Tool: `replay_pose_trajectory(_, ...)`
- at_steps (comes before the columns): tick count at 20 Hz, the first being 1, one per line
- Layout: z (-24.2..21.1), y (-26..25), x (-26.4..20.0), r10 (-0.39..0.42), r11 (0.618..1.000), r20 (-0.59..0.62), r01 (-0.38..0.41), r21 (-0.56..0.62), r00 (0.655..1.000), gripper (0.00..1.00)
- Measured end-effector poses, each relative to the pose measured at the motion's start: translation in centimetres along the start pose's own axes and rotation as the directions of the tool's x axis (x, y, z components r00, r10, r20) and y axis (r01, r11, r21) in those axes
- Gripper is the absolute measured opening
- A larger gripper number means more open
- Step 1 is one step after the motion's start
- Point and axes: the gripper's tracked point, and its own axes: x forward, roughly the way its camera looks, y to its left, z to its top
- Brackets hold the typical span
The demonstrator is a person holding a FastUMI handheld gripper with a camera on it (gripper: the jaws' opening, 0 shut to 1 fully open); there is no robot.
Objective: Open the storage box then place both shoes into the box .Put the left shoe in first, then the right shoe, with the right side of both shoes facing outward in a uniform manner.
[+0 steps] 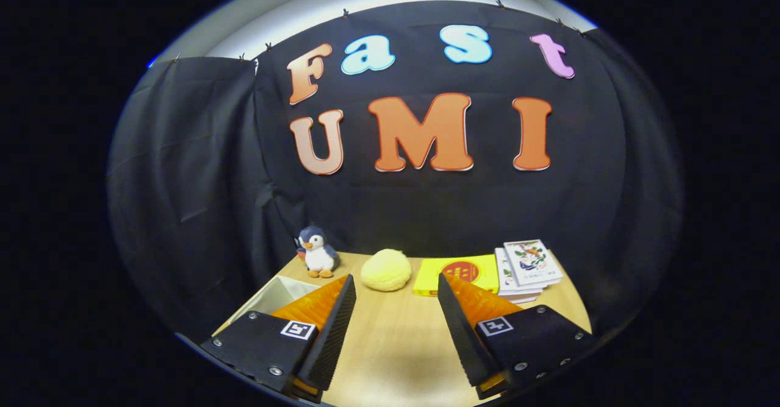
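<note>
Hovering over the surface with the tool spread wide and empty, storage box just left of its left finger, shoes not seen; looks like the opening step, so next move is swinging left toward the box.

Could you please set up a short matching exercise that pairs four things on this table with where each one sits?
Things:
1. penguin plush
2. yellow round plush
3. stack of booklets
4. white box

Places:
A. beyond the open gripper, roughly between its jaws
B. partly hidden behind the left jaw
C. by the cloth wall, beyond the white box
D. beside the yellow flat box, beyond the right jaw

Pairs: 1-C, 2-A, 3-D, 4-B
</note>
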Motion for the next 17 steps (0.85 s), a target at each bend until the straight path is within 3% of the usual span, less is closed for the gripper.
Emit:
replay_pose_trajectory(6, 5.2, -6.1, -4.0, -0.063, 0.994, 0.213, 0.080, -0.075, 0.975, 0.84)
replay_pose_trajectory(17, 8.4, -9.2, -6.9, -0.023, 0.996, 0.337, 0.052, -0.079, 0.941, 0.85)
